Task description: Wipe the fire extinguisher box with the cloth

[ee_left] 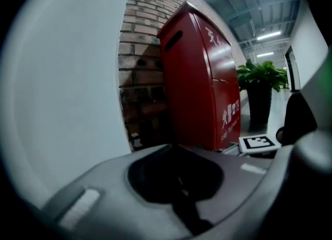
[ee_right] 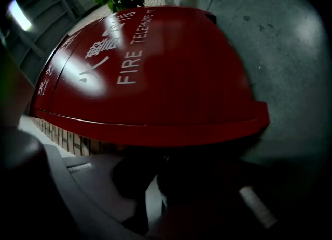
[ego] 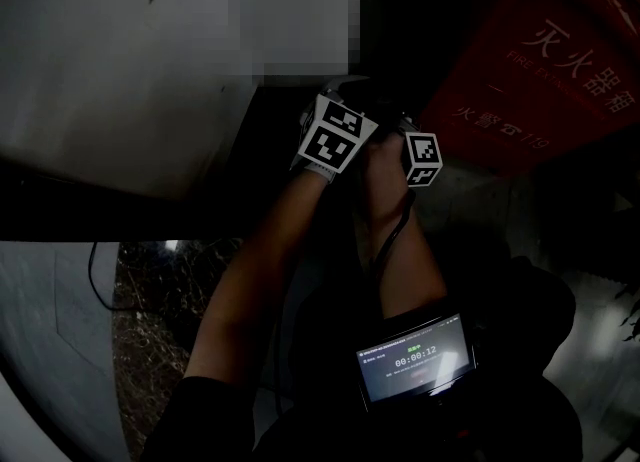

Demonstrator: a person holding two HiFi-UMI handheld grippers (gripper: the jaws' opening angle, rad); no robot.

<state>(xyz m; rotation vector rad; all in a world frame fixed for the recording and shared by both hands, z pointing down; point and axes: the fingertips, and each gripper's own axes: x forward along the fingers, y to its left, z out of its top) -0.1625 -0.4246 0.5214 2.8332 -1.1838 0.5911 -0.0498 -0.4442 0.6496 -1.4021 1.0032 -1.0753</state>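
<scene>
Before the fire extinguisher box (ee_right: 155,72), both tools were held side by side, probably poised so the wipe could begin. Left tool (ee_left: 179,184): clenched on nothing, aimed along the box's narrow side. Right tool (ee_right: 148,195): jaws all but together just below the box's front edge; no cloth could be made out in the gloom. Box: glossy red metal, lettered in white "FIRE TELEPHONE" beside Chinese characters, standing against a brick wall (ee_left: 137,52).
</scene>
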